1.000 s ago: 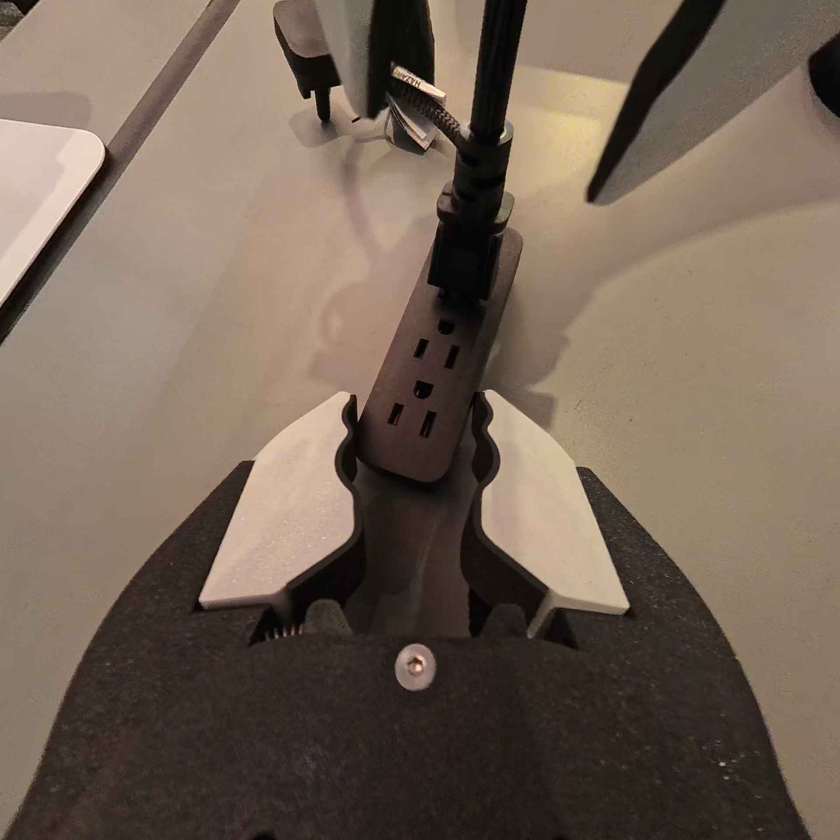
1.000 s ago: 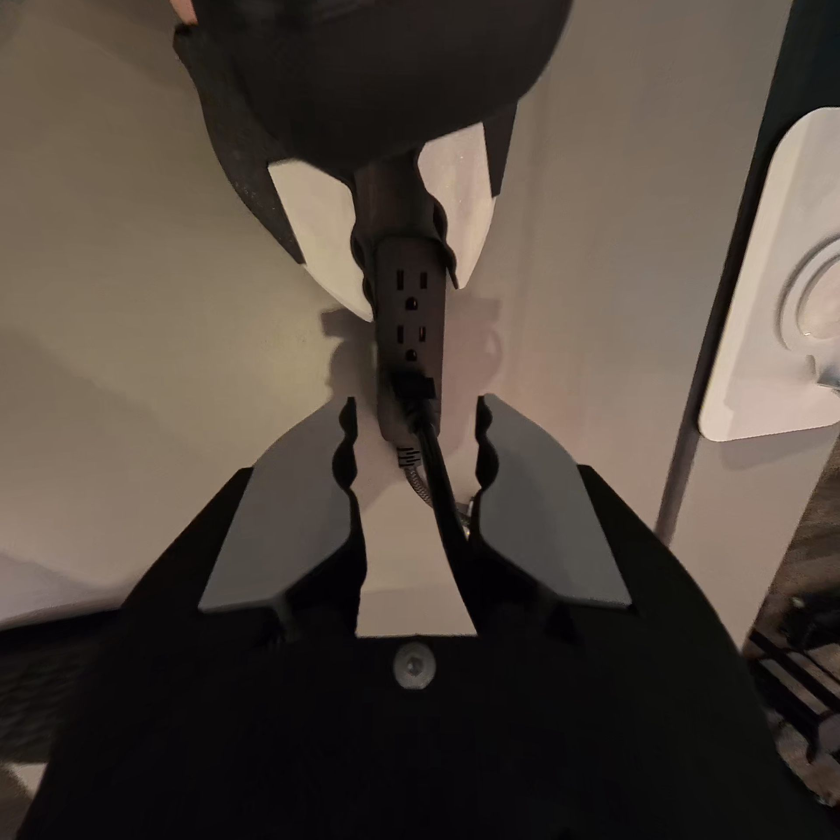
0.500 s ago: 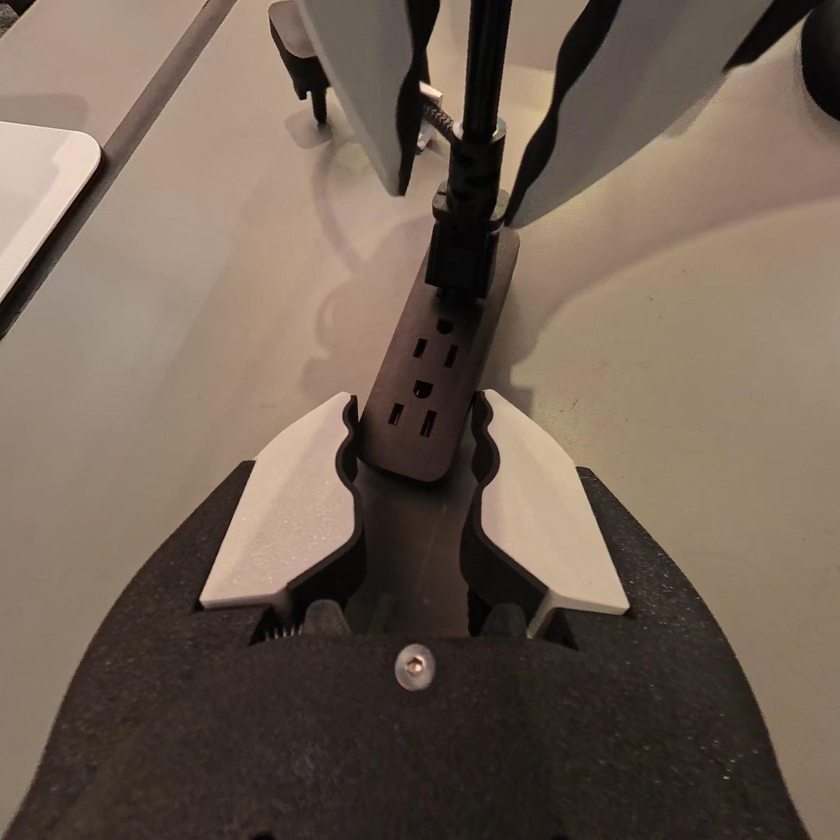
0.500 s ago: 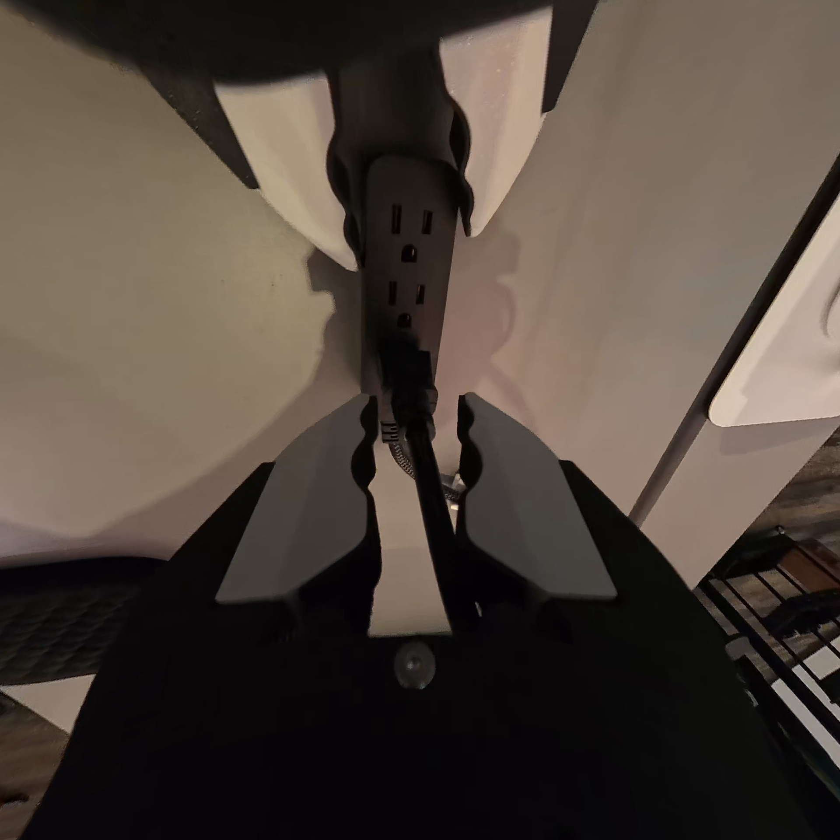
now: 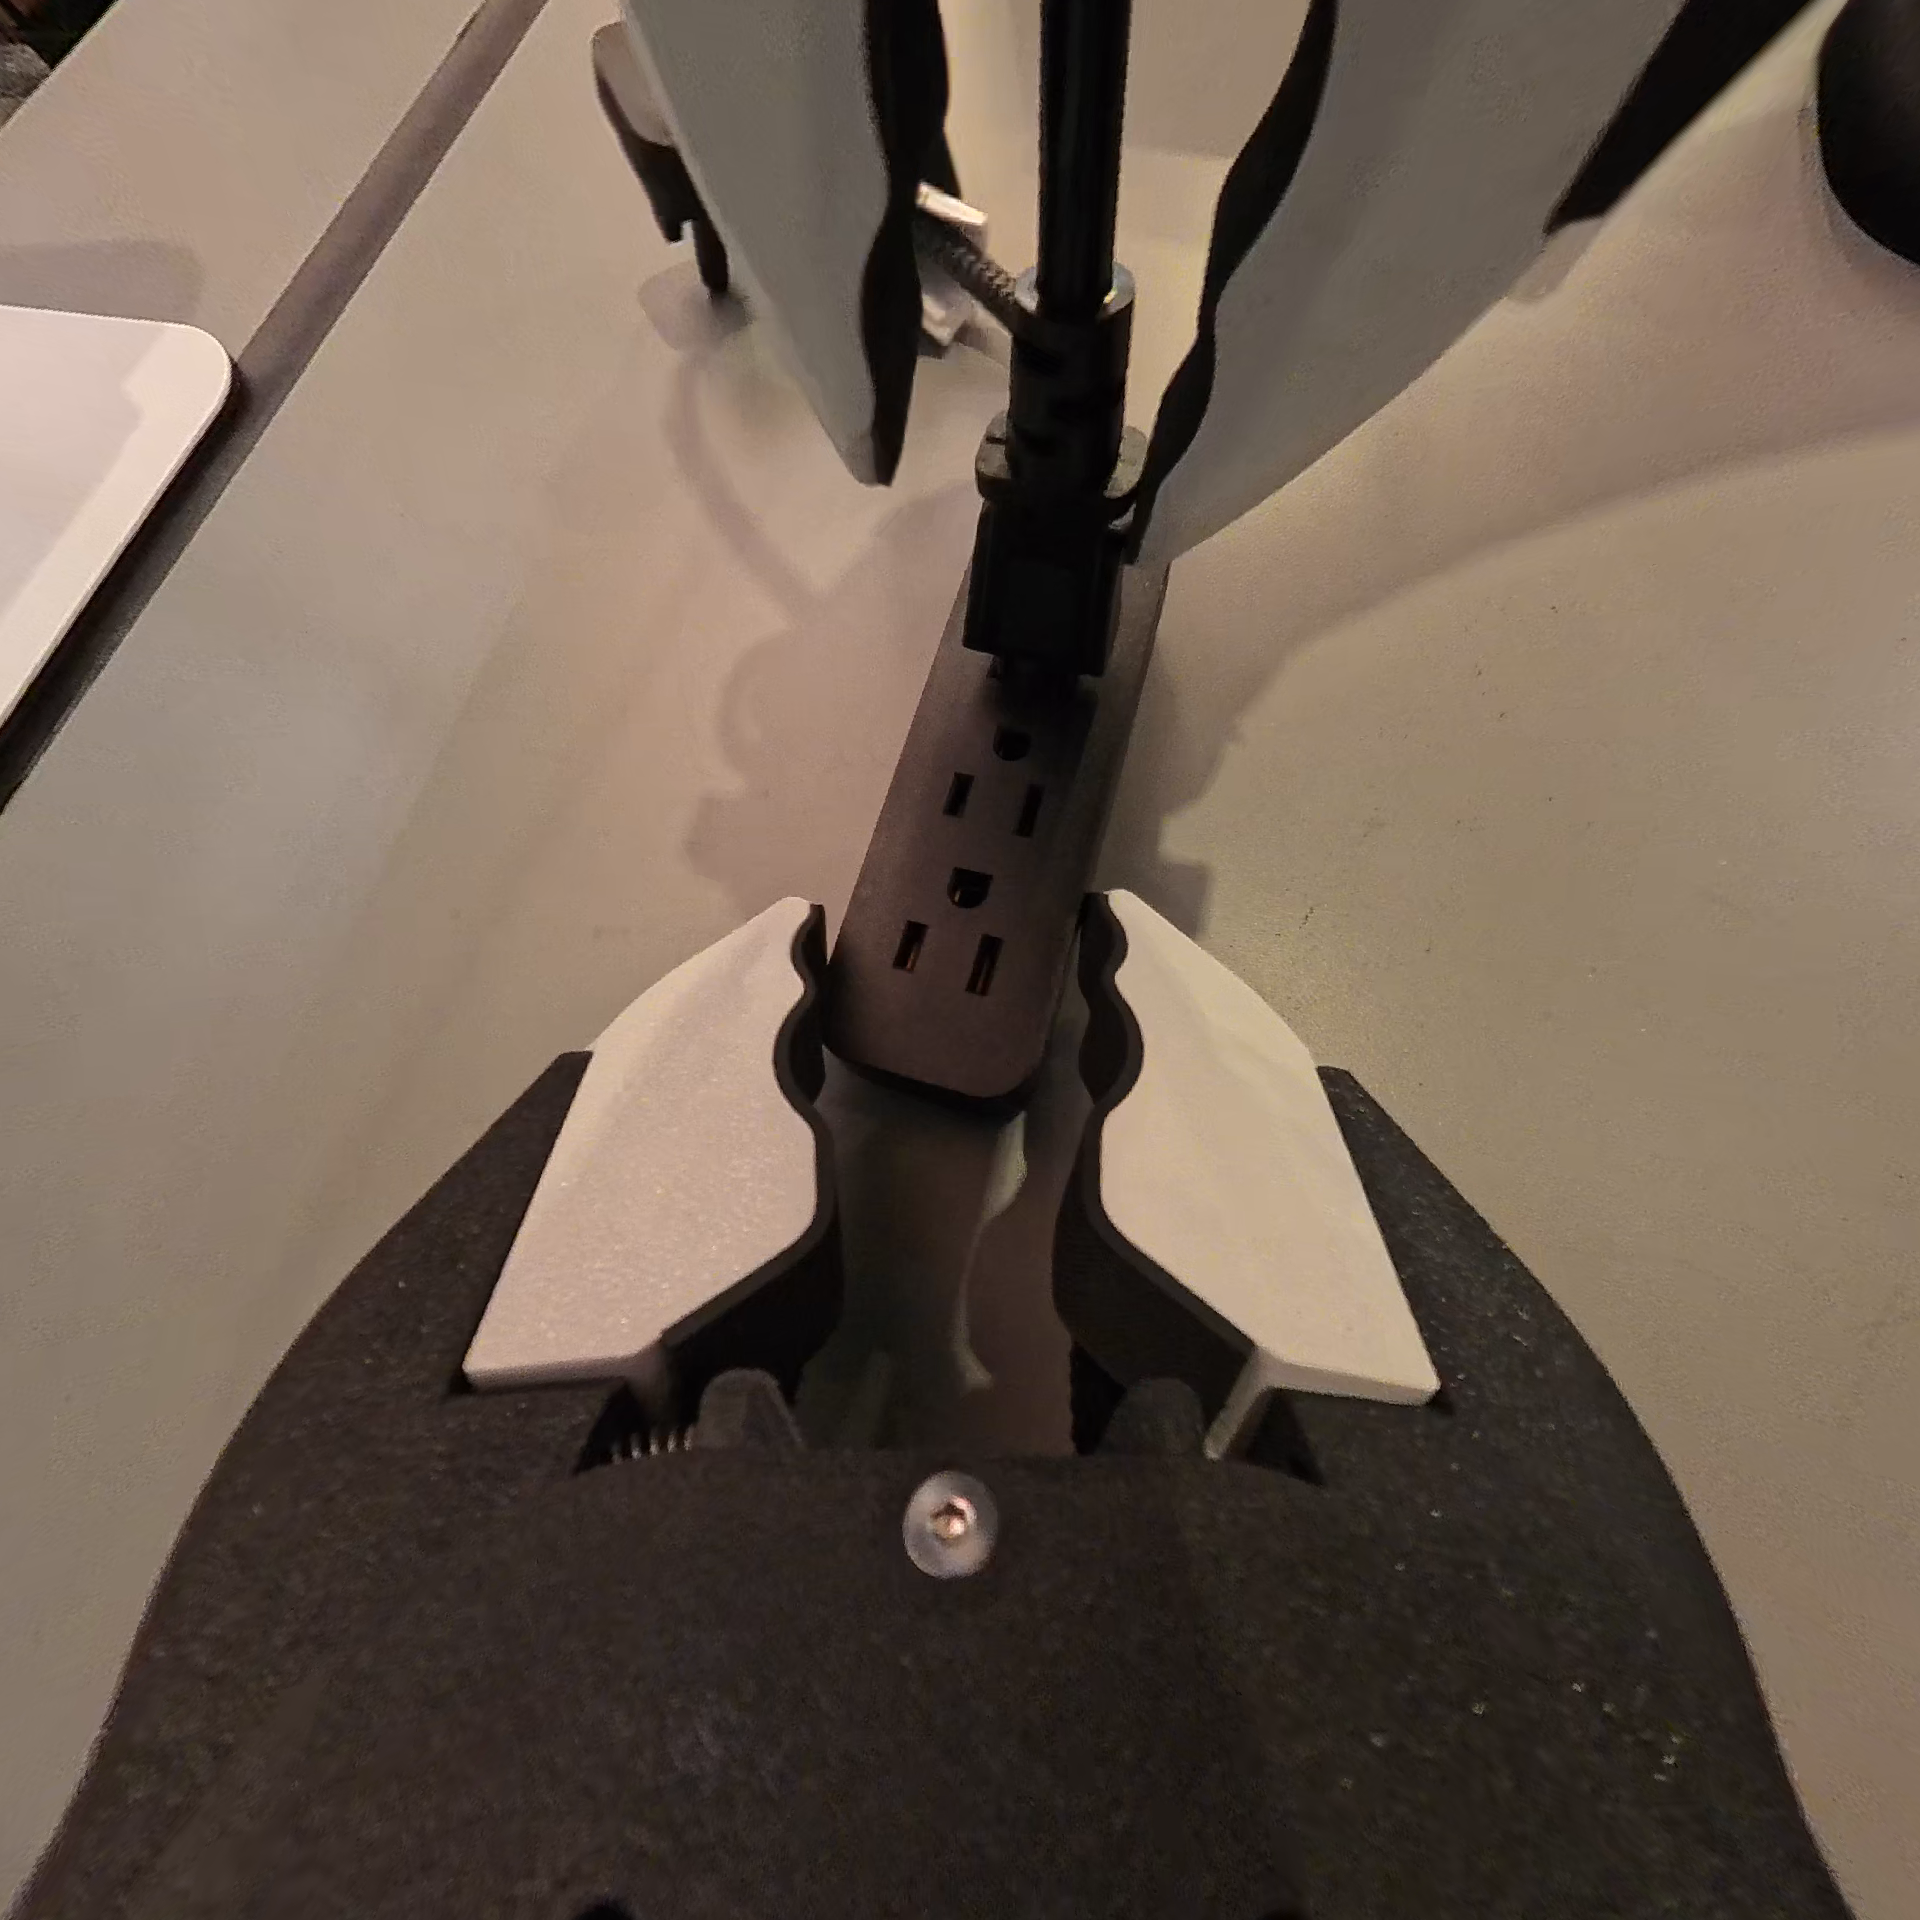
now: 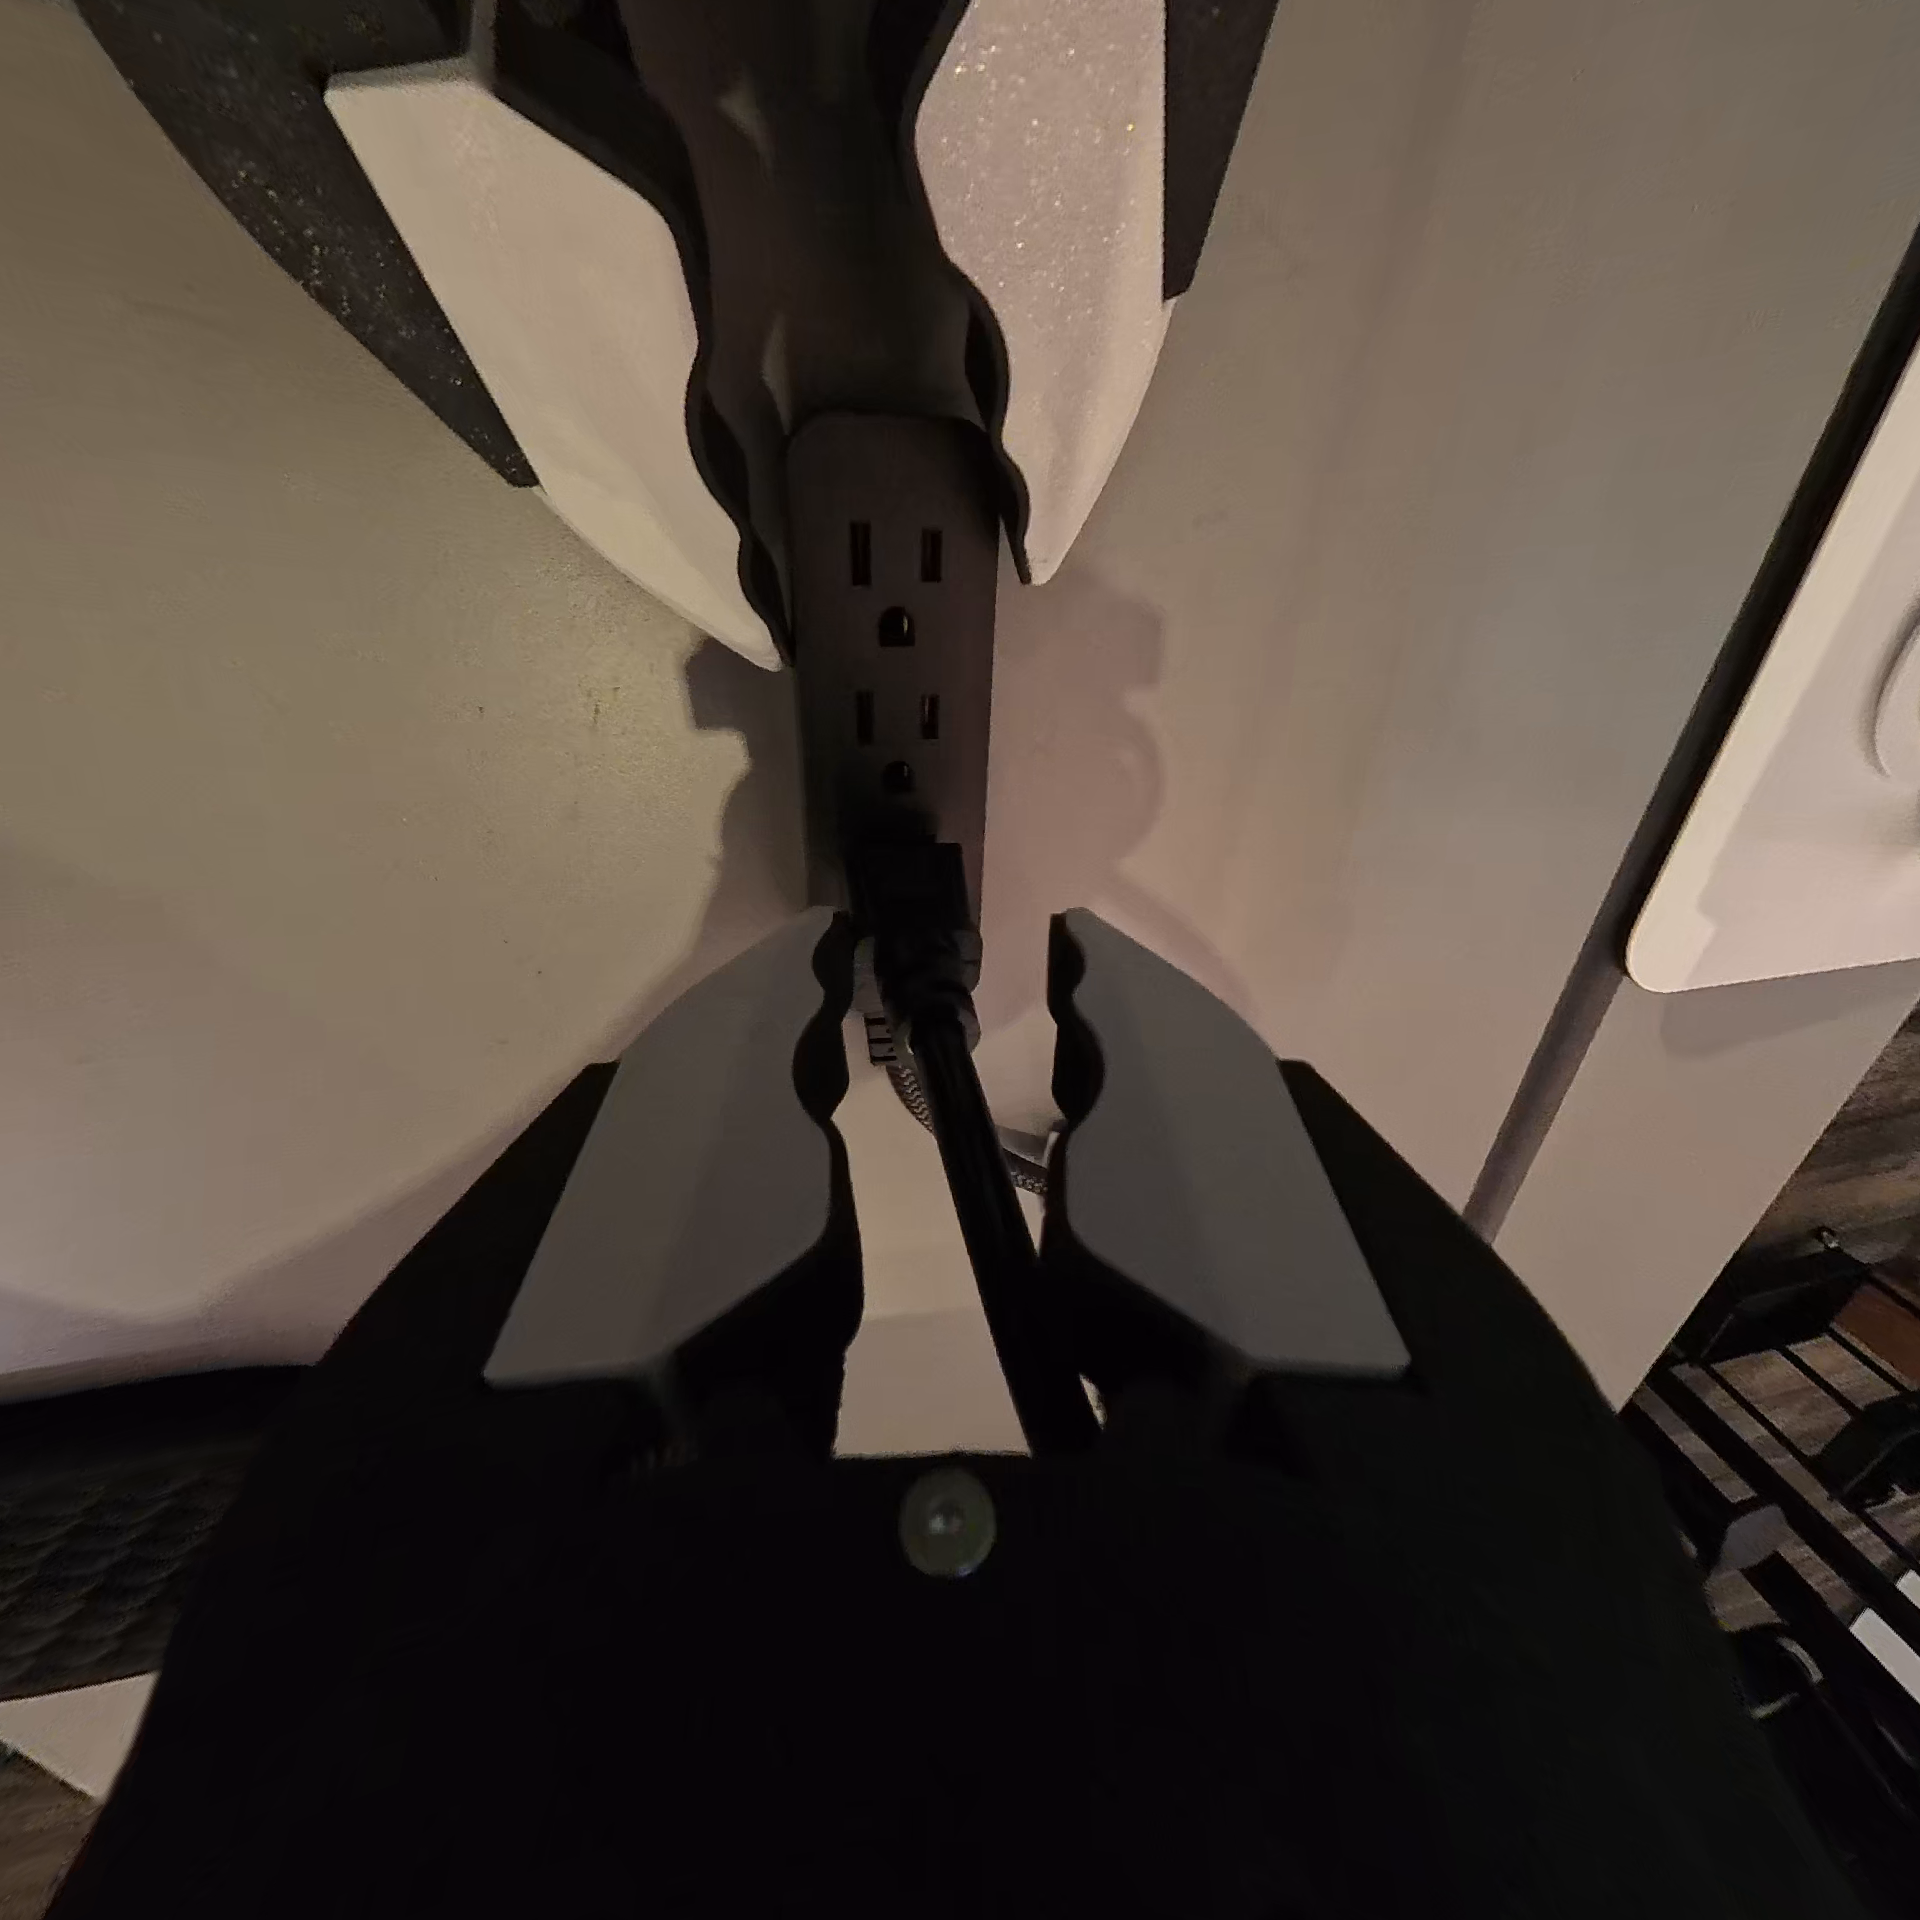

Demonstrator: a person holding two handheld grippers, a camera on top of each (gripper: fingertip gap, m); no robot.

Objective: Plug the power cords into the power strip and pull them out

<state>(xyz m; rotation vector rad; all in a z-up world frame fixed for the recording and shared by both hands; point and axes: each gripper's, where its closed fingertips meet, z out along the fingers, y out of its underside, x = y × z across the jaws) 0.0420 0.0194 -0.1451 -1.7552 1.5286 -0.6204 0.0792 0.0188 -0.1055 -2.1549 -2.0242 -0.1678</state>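
Power strip pinned on the worktop (image 5: 416,831), one plug seated.

Left wrist view: the left hand-held gripper (image 5: 951,940) clamps the near end of the black power strip (image 5: 997,862); a black plug (image 5: 1044,582) sits in its far outlet.
Right wrist view: the right hand-held gripper (image 6: 945,945) is spread either side of that plug, its cord (image 6: 987,1143) running between the fingers, gripping nothing.

no readable writing anywhere, power strip (image 5: 966,894) face unmarked (dim light)
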